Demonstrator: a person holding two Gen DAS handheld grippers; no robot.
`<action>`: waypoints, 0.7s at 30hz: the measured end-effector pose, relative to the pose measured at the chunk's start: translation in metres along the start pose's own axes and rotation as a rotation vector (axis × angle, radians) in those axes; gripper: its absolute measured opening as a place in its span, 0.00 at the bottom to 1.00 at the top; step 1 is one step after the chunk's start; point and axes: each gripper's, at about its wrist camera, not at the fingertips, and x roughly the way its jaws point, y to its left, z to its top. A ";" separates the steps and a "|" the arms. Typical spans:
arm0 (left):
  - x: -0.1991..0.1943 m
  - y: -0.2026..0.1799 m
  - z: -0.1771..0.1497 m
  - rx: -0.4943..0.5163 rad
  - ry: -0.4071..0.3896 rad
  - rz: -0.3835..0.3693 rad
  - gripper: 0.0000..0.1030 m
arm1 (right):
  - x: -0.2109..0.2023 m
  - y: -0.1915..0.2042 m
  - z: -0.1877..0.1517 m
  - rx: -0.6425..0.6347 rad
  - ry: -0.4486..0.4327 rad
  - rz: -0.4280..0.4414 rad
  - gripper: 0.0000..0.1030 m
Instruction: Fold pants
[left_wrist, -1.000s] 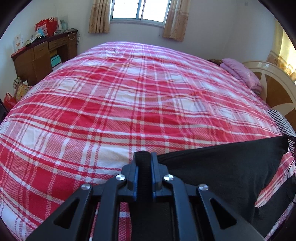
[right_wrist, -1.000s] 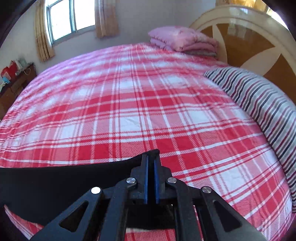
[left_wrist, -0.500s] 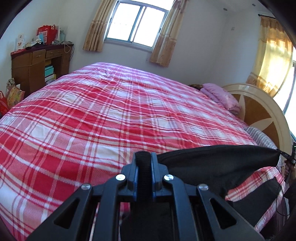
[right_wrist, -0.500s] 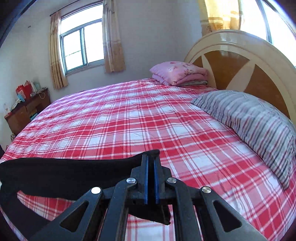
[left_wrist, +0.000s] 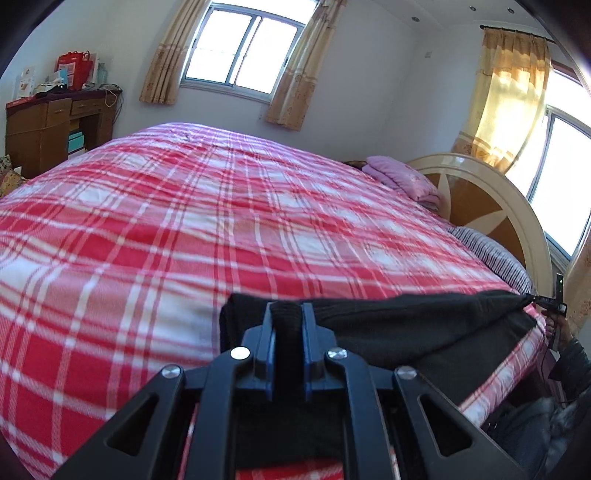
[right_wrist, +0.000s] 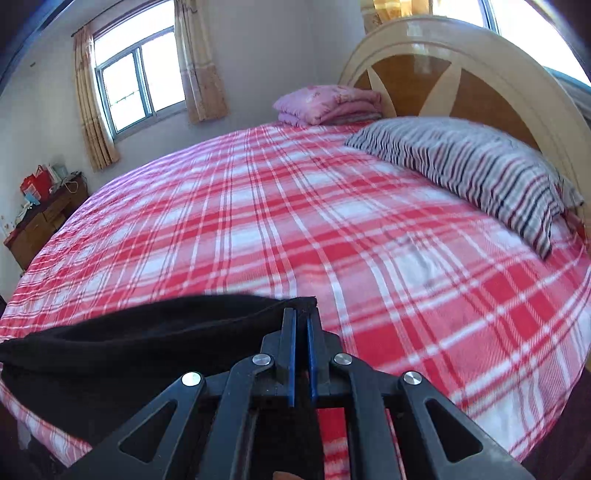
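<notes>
Black pants hang stretched between my two grippers above the near edge of the red plaid bed. My left gripper is shut on a thick bunched fold at one end of the pants. My right gripper is shut on a thin edge at the other end of the pants. In the left wrist view the right gripper shows small at the far right, with a hand and dark sleeve below it. The lower part of the cloth drapes down over the bed's edge.
A striped pillow and a folded pink blanket lie by the round headboard. A wooden desk with bags stands at the left wall. Curtained windows are behind the bed.
Both grippers have pulled back toward the near edge of the bed with the pants and tilted up, so more of the room shows. The cloth between them now looks flatter and lower.
</notes>
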 end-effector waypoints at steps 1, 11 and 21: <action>-0.001 0.000 -0.004 0.006 0.001 0.002 0.12 | 0.000 -0.004 -0.006 0.009 0.017 -0.004 0.08; -0.028 0.017 -0.021 0.038 -0.026 0.025 0.49 | -0.050 -0.032 -0.018 0.072 -0.019 -0.112 0.10; -0.068 0.042 -0.020 -0.014 -0.078 0.121 0.49 | -0.070 0.128 -0.014 -0.263 -0.012 0.138 0.57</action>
